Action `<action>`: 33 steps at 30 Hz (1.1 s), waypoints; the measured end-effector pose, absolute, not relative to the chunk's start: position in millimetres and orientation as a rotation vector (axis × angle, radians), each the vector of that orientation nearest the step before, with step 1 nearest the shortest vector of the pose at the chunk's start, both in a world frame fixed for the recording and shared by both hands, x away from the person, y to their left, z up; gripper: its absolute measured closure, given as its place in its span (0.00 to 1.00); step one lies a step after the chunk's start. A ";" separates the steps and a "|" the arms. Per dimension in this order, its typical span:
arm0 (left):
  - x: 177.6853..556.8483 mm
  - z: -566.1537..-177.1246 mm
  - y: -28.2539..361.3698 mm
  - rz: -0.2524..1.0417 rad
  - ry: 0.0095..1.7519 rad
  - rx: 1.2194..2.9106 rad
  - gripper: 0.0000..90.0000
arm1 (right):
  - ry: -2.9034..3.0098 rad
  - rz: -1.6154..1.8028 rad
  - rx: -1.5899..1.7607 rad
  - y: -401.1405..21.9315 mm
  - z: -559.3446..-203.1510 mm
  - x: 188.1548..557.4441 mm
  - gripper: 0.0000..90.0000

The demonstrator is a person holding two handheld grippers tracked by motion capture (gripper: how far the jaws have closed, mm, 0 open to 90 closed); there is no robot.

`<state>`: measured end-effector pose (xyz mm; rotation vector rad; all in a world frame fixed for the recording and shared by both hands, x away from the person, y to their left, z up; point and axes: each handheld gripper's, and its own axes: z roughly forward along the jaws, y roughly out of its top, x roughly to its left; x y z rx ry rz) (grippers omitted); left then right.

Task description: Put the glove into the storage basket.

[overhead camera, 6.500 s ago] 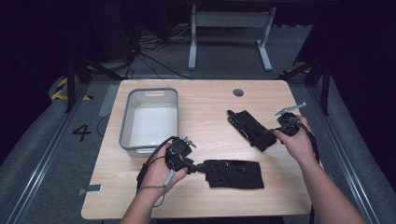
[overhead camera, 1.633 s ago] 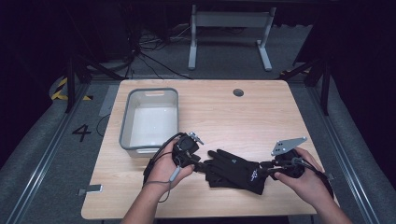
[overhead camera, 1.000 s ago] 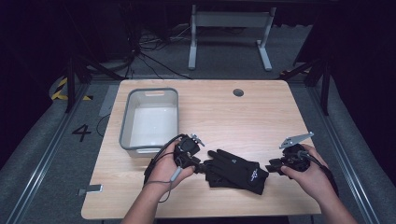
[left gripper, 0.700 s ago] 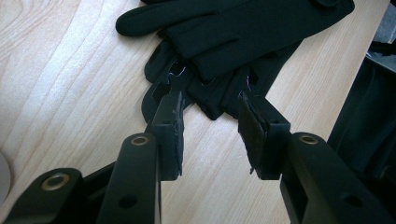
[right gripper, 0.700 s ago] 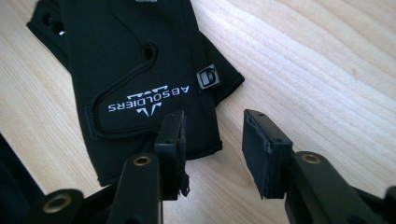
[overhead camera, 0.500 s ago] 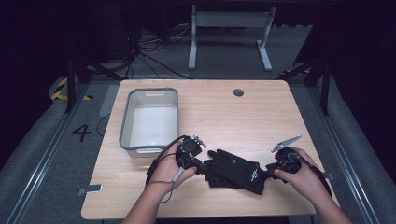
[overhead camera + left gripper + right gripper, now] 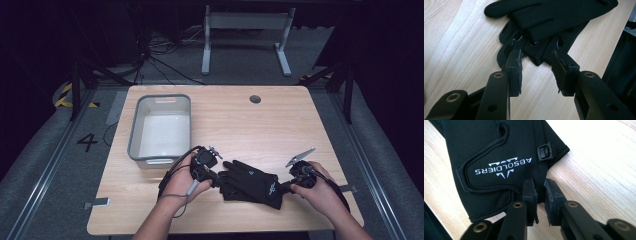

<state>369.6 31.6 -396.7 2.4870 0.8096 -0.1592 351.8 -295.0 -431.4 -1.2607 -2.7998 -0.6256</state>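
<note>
**Tools at both ends of stacked gloves**

High view: both forearms reach in low; the left tool [image 7: 216, 175] and right tool [image 7: 287, 186] flank black gloves [image 7: 251, 182] on the counter [image 7: 280, 125], near a bin [image 7: 160, 127].

Left gripper view: jaws gape at the fingertips, gripping nothing.

Right gripper view: jaws stand narrowly parted at the cuff [image 7: 499, 165]; whether they grip it, I cannot tell.

On a pale wooden table [image 7: 300, 125], black gloves [image 7: 250, 181] lie stacked between the two hand-held grippers. The left gripper [image 7: 216, 176] sits at the gloves' fingertip end, the right gripper [image 7: 286, 187] at their cuff end; jaw positions are unclear from above. A grey bin [image 7: 135, 131] stands just beyond the left hand [image 7: 186, 176].
</note>
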 end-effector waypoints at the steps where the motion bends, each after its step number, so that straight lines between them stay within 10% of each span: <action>1: 369.3 -397.7 29.3 -0.159 0.802 2.492 0.68 | -2.804 -0.623 -1.258 -294.8 -431.3 351.9 0.91; 33: 376.9 -425.3 -5.3 -0.221 0.825 2.527 0.61 | -2.846 -0.624 -1.257 -292.1 -430.7 347.9 0.94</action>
